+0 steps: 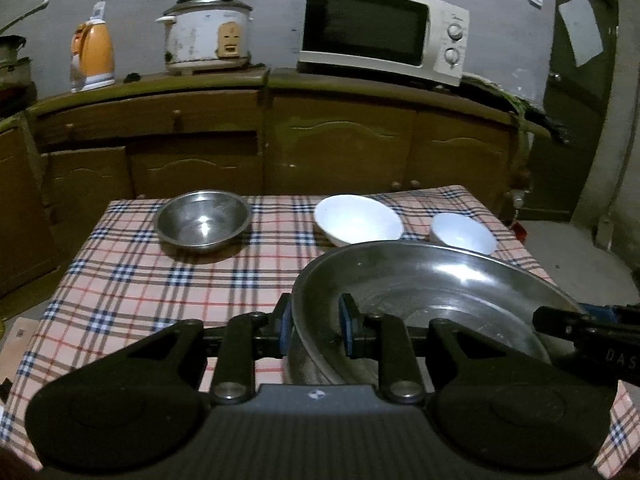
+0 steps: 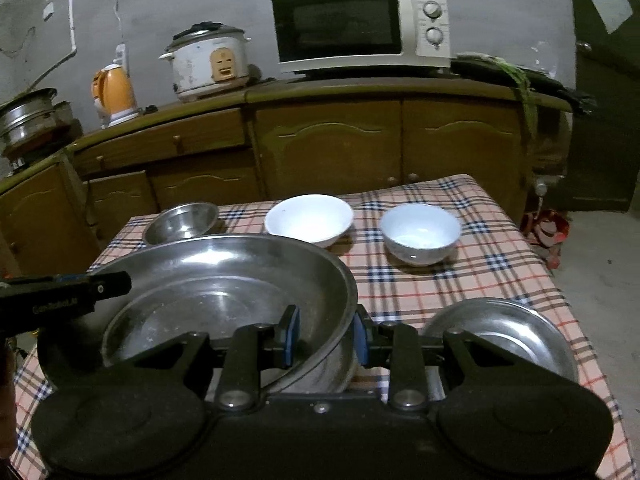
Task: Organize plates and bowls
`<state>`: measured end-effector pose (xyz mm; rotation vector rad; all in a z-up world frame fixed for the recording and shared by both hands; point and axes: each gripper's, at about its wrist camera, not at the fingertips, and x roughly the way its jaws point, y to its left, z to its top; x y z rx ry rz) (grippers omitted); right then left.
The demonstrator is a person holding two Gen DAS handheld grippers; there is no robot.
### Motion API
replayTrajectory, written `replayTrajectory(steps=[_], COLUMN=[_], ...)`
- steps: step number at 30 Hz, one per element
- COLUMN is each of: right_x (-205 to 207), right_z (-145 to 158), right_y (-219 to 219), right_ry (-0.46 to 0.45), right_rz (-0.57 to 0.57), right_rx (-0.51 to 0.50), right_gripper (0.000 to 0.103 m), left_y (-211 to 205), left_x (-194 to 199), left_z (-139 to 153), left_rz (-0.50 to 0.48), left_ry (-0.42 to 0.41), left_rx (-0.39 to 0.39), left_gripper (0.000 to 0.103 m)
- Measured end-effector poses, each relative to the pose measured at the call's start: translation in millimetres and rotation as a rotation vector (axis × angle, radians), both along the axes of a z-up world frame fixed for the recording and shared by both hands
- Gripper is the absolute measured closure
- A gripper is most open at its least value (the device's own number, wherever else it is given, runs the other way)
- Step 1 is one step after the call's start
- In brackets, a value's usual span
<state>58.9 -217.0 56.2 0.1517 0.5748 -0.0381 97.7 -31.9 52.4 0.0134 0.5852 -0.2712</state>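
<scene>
A large steel basin [image 1: 432,280] [image 2: 224,276] sits at the near side of the checked table. My left gripper [image 1: 317,326] is shut on its left rim, one finger inside and one outside. My right gripper [image 2: 327,334] is shut on its right rim the same way. A small steel bowl [image 1: 202,218] [image 2: 180,222] stands at the back left. A wide white bowl [image 1: 358,220] [image 2: 308,218] and a smaller white bowl [image 1: 464,232] [image 2: 420,232] stand behind the basin. A steel dish [image 2: 504,332] lies to the right of my right gripper.
The table has a checked cloth [image 1: 160,280] [image 2: 460,284]. Behind it stands a wooden cabinet [image 1: 340,148] carrying a microwave [image 1: 380,28], a rice cooker [image 1: 208,32] and an orange kettle [image 1: 92,56]. Bare floor [image 2: 600,280] lies to the right.
</scene>
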Motion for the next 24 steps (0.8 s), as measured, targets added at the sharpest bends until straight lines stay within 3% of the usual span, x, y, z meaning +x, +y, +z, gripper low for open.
replayTrajectory(steps=[7, 24], right_x=[-8, 19], right_z=[-1, -18], right_y=[-15, -14], right_ry=[0.003, -0.022], right_rz=[-0.038, 0.008], right_rx=[-0.002, 0.008], right_gripper=[0.067, 0.067], left_y=[-14, -13], left_x=[-1, 17], left_z=[-3, -10], left_rz=[-0.038, 0.014], left_ry=[-0.001, 0.002], left_rx=[0.011, 0.039], left_gripper=[0.079, 0.079])
